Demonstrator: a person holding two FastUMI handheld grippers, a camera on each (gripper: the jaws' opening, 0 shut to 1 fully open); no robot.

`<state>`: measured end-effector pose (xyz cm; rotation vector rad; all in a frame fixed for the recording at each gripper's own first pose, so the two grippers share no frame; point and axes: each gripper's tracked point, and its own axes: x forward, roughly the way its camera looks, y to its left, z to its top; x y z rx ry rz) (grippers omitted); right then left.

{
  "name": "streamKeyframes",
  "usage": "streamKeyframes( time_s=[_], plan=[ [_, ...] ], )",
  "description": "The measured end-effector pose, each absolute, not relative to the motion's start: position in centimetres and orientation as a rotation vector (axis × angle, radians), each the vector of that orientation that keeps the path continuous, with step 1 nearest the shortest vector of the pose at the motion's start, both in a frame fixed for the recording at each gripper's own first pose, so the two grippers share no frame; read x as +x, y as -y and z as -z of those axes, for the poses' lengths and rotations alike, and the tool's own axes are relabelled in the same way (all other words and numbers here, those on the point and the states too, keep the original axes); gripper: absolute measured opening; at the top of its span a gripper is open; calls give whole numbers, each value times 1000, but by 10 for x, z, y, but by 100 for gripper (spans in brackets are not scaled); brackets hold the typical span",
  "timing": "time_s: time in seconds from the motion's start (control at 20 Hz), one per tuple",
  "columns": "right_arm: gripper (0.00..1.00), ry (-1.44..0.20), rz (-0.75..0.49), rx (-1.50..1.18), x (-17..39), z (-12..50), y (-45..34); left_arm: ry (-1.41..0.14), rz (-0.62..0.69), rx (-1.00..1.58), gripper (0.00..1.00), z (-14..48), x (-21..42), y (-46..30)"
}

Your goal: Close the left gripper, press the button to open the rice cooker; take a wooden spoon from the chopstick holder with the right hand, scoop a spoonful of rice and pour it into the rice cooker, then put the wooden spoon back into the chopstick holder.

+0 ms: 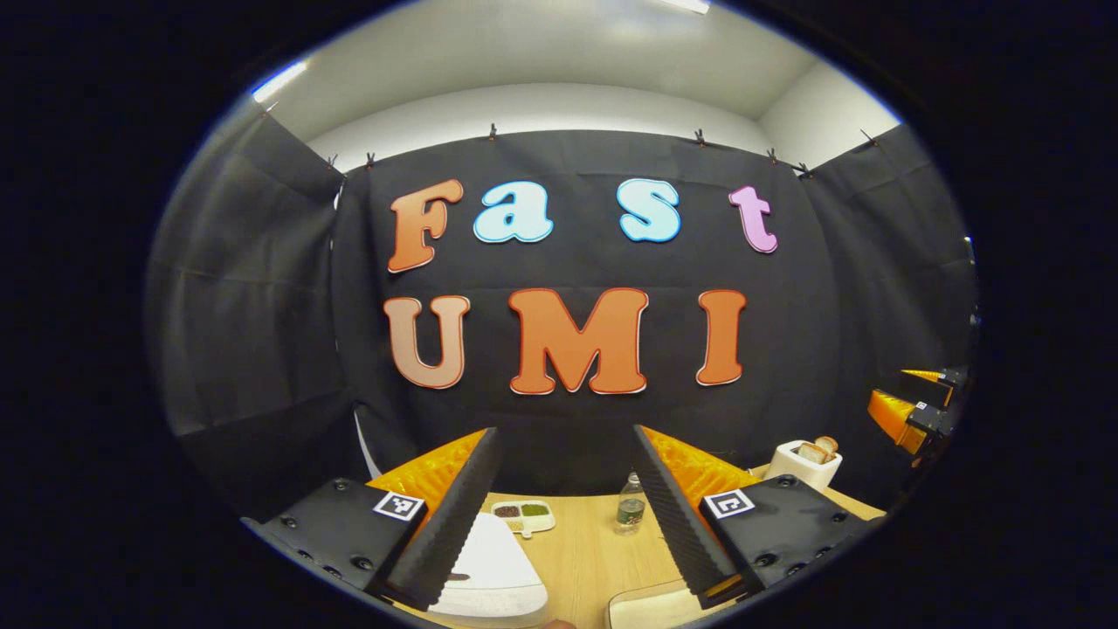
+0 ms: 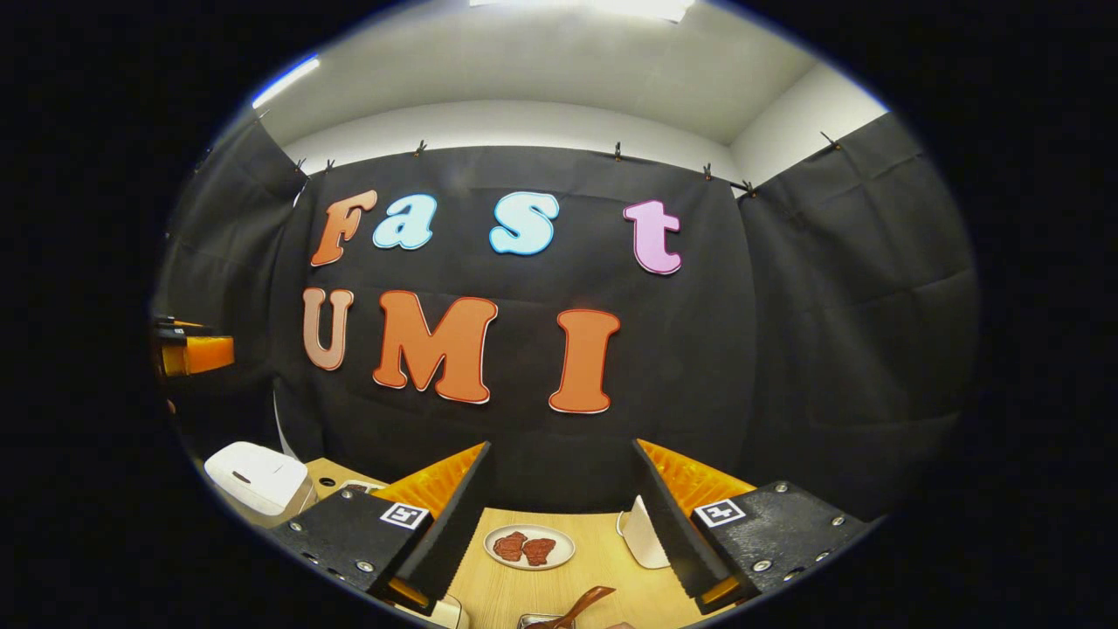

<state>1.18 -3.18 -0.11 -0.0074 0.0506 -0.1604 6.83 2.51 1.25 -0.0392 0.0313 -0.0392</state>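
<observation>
In the left gripper view, the left gripper is hanging above the table with its fingers standing wide apart and holding nothing. Between them the table is showing, and much of it is being covered by the fingers themselves. The rice cooker is lying low at the near left, its white lid still down; its left side is hiding behind the left finger and its near edge is being cut off by the bottom of the view, so the button is hard to make out. Farther off, a small tray with dark and green fillings is sitting beside a bottle. At the far right a toaster is holding bread slices. A pale rim at the bottom edge is too cut off to name. The right gripper is showing at the far right edge, small and partly cut off.

In the right gripper view, the right gripper is also hovering with its fingers well apart and empty. A plate with two reddish pieces is lying between them. The spoon is poking up at the bottom edge, its lower part cut off, so its holder is barely showing. A white cup-like thing is half hidden behind the right finger. The rice cooker is sitting at the far left, and the left gripper is peeking in above it at the edge.
</observation>
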Motion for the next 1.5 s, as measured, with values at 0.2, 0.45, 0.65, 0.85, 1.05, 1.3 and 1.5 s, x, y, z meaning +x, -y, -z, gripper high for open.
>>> streamKeyframes(
  time_s=[0.2, 0.45, 0.65, 0.85, 1.05, 1.3, 1.5],
  plan=[
    [95, -46, 157, 30, 6, 5, 31, -54, -33, -18, 96, -6, 65, -54],
    [95, -82, 171, -9, -1, 23, 40, -81, -110, -24, 100, 2, 66, -92],
    [95, -113, 183, -6, -3, 38, 43, -171, -173, -17, 44, 21, 68, -117],
    [95, -122, 185, -14, -6, 44, 41, -318, -155, -136, 5, 55, 75, -122],
    [97, -145, 176, 3, -10, 53, 35, -528, -170, -209, 5, 112, 86, -135],
    [95, -175, 158, -22, -9, 61, 28, -806, -140, -369, 5, 183, 81, -135],
    [95, -196, 150, -31, -9, 67, 24, -930, -109, -476, 5, 219, 77, -129]
  ],
)
